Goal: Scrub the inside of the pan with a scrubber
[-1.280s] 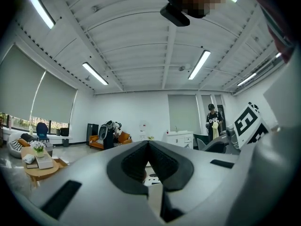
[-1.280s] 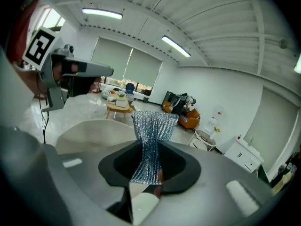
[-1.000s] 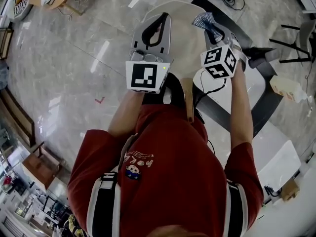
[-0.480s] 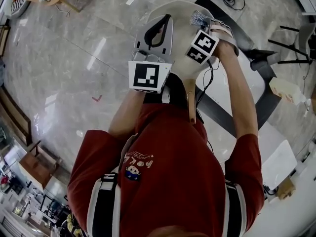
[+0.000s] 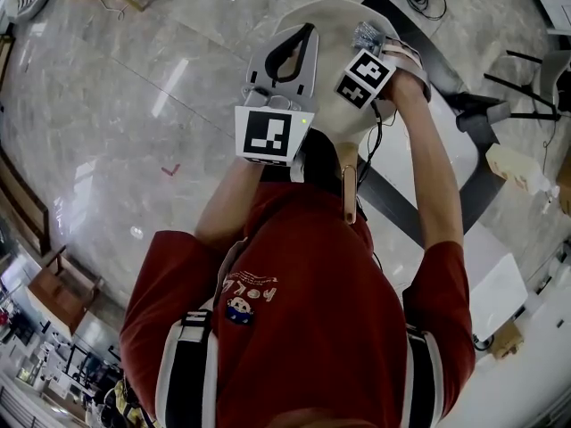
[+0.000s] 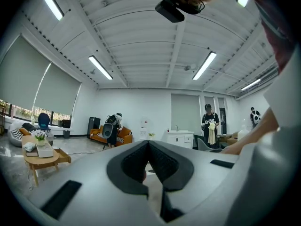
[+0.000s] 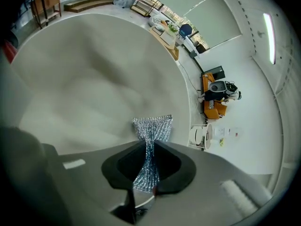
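Observation:
A cream pan with a wooden handle is held up in front of the person, above the floor. My left gripper stands along the pan's left side with its jaws together; a cream sliver sits between them in the left gripper view, seemingly the pan's rim. My right gripper is shut on a silver mesh scrubber. In the right gripper view the scrubber fans out from the jaws against the pan's pale inside.
A white table on a black frame stands at the right, with a pale spray bottle on it. A black chair is beyond it. Grey marble floor spreads to the left.
My right gripper has carried the scrubber left from the pan's right edge and onto the pan's inside. The left gripper and the pan have shifted only slightly.

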A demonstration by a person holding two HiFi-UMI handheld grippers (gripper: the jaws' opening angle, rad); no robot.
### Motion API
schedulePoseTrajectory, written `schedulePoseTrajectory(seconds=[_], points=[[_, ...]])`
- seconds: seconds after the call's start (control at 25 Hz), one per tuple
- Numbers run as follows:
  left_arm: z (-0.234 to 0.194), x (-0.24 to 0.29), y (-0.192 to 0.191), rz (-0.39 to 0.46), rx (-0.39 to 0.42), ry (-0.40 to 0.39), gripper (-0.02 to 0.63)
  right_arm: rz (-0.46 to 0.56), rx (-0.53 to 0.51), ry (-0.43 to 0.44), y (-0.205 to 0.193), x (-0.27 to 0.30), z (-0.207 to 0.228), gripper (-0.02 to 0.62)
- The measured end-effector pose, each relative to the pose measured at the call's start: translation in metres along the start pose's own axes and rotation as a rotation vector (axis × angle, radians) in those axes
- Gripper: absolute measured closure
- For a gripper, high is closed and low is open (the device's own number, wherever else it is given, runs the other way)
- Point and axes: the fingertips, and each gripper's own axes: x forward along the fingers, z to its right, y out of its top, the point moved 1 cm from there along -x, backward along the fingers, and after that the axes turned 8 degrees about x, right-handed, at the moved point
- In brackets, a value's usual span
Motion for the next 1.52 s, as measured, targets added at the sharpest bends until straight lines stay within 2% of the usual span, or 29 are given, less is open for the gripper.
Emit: schedulePoseTrajectory(seconds=[0.56, 0.84, 1.0, 1.28, 1.52], points=[[-0.004, -0.003, -0.004, -0.008, 0.004, -0.007, 0.600, -0.126, -0.056, 0.159, -0.023, -0.007, -0.034, 0.534], [-0.001, -0.003, -0.005, -0.007, 0.005, -0.016, 0.600, -0.203, -0.128, 0.302, -0.035, -0.025, -0.055, 0.534], [-0.005, -0.003, -0.006, 0.022, 0.014, 0.005, 0.601, -0.225, -0.172, 0.405, -0.040, -0.035, -0.071, 0.534], [-0.008, -0.007, -0.009, 0.014, 0.018, 0.015, 0.601, -0.252, -0.173, 0.608, -0.045, -0.055, -0.096, 0.534], [-0.008, -0.009, -0.009, 0.014, 0.022, 0.018, 0.601, -0.217, -0.165, 0.677, -0.038, -0.062, -0.101, 0.535]])
